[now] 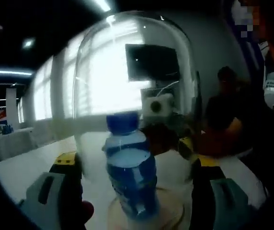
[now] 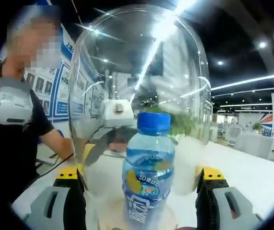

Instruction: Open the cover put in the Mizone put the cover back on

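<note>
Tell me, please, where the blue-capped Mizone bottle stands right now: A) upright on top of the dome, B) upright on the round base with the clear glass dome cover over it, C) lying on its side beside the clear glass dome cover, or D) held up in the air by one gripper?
B: the blue-capped Mizone bottle stands upright on the round base, seen through the clear glass dome cover enclosing it.

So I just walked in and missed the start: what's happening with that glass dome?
A person is working the clear dome cover with both hand-held grippers, the left gripper and right gripper flanking it from opposite sides. The blue Mizone bottle already stands upright on the round base, inside the cover.
</note>
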Motion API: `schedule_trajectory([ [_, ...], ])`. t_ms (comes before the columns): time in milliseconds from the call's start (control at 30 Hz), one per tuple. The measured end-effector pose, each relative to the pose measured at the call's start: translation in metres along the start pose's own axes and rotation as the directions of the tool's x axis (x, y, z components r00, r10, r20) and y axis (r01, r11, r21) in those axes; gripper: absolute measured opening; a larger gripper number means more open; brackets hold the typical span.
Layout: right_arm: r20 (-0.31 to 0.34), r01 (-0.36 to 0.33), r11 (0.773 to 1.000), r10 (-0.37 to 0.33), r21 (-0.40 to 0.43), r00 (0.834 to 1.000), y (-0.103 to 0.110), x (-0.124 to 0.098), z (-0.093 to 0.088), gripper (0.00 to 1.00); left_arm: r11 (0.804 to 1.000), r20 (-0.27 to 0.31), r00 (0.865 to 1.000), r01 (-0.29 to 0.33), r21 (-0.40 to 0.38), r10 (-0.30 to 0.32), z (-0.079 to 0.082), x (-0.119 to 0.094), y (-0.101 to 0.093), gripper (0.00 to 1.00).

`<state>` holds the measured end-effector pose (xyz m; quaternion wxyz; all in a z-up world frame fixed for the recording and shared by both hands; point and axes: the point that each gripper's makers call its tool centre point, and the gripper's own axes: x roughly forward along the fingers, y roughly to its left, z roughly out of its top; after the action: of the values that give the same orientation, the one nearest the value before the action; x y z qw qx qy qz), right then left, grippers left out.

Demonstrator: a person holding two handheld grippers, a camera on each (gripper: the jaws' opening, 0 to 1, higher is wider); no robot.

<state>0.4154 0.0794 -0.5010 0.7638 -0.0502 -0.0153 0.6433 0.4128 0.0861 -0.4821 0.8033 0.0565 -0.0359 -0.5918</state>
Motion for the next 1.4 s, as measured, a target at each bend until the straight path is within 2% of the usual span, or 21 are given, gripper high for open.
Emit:
schedule_trajectory([
  [200,0.006,-0.006,1.0,0.006,0.019,1.0,-0.001,0.002,-0.001,0.89,0.999,0.018,1.0,-0.002,-0.034,0.003,-0.003,-0.003,0.001,0.83],
  [567,0.002,-0.014,0.999,0.014,0.044,1.0,-0.003,-0.002,-0.011,0.89,0.998,0.009,1.0,-0.008,-0.066,0.009,-0.012,0.004,0.004,0.83],
  [867,-0.035,-0.01,0.998,0.012,0.066,0.999,-0.008,0.0,-0.029,0.89,0.995,-0.028,1.0,-0.012,-0.098,0.009,-0.032,0.006,0.009,0.83],
  [1367,-0.064,-0.007,0.992,0.016,0.129,0.998,-0.014,0.0,-0.053,0.89,0.984,-0.052,0.999,-0.011,-0.178,0.002,-0.058,0.011,0.014,0.83],
  [1400,-0.054,-0.006,0.992,0.013,0.125,0.998,-0.014,-0.001,-0.052,0.89,0.984,-0.041,0.999,-0.01,-0.179,0.002,-0.058,0.011,0.014,0.83],
])
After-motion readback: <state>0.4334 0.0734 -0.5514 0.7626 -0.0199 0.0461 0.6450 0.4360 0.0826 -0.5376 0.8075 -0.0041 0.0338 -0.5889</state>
